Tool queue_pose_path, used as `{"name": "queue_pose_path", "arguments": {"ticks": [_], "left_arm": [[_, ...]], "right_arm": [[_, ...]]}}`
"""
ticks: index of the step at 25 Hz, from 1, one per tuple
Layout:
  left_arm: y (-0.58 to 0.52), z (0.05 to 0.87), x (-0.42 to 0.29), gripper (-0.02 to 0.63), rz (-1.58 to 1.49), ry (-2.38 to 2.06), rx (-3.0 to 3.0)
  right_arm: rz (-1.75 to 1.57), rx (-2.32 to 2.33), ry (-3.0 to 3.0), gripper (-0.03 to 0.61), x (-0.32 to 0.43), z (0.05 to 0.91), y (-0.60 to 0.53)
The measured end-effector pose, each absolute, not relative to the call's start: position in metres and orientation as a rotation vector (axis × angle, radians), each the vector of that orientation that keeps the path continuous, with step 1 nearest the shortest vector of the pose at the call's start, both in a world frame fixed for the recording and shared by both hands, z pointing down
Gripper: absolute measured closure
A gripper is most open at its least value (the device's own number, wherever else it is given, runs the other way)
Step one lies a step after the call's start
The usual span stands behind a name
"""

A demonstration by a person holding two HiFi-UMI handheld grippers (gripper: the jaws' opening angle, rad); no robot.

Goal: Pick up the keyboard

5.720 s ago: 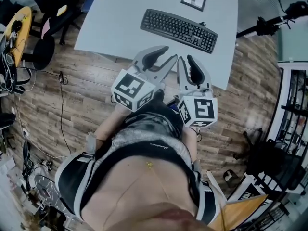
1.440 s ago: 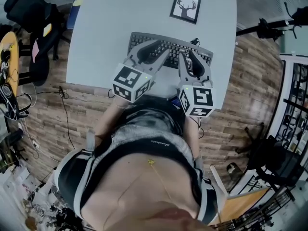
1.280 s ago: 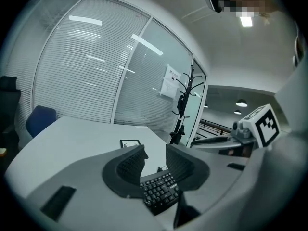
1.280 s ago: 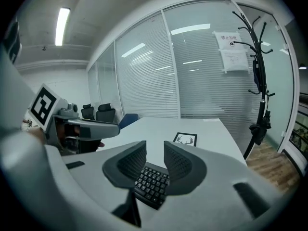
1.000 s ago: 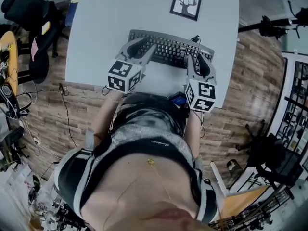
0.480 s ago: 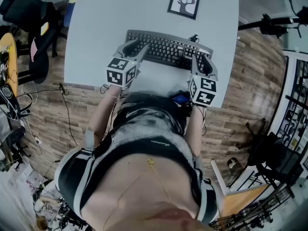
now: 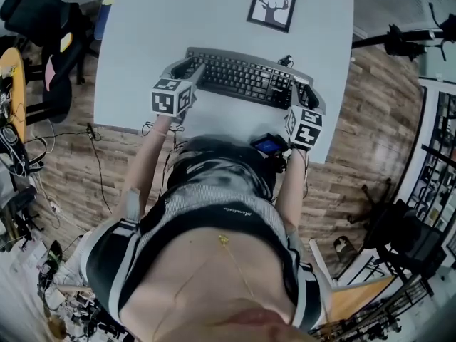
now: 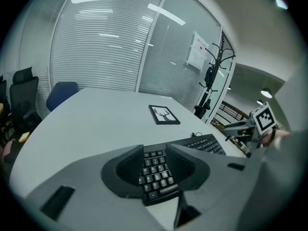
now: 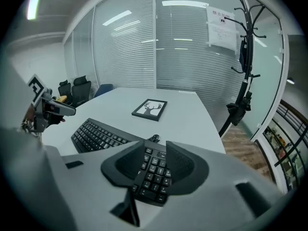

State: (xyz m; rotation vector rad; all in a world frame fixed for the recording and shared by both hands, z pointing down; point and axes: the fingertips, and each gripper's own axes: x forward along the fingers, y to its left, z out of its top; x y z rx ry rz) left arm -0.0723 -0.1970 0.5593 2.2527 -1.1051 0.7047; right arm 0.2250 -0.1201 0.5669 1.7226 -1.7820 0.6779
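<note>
A black keyboard (image 7: 246, 77) lies across the near part of the white table (image 7: 178, 20), and its cable leaves from the far edge. My left gripper (image 7: 198, 65) hangs over the keyboard's left end (image 8: 156, 174), jaws shut to a narrow slit with nothing held. My right gripper (image 7: 298, 86) is over the right end, where the number keys (image 9: 153, 172) show under the tips. Its jaws have just been opening a little. They stand slightly apart and grip nothing. I cannot tell whether either gripper touches the keys.
A framed deer picture (image 7: 272, 6) lies beyond the keyboard. Office chairs (image 7: 43, 6) stand left of the table and a black stand (image 7: 399, 38) to its right. The table's near edge runs just in front of the person, who wears a small lit screen (image 7: 269, 145) at the waist.
Both grippers have moved forward and down from above the floor to the table, spreading apart. They now sit at opposite ends of the keyboard, which has not moved.
</note>
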Motion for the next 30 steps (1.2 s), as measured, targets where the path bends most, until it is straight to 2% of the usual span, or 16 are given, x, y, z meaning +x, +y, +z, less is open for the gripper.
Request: {"name": "queue_pose_path", "arguments": {"ticks": [4,14,30], "left_arm": [[-0.206,0.579,-0.088,0.472,0.734,-1.116,2.186],[-0.215,0.634,-0.104,0.414,0.710,-1.002,2.039],[-0.235,0.653,-0.112,0.390,0.610,-1.001,1.939]], "right_arm": [[0.735,1.738,-1.756,0.423,0.241,0.583,-0.122],[0.914,1.728,-1.770,0.328,0.270,0.625,-0.128],[1.254,1.821,-1.835,0.310,0.285,0.659,-0.138]]}}
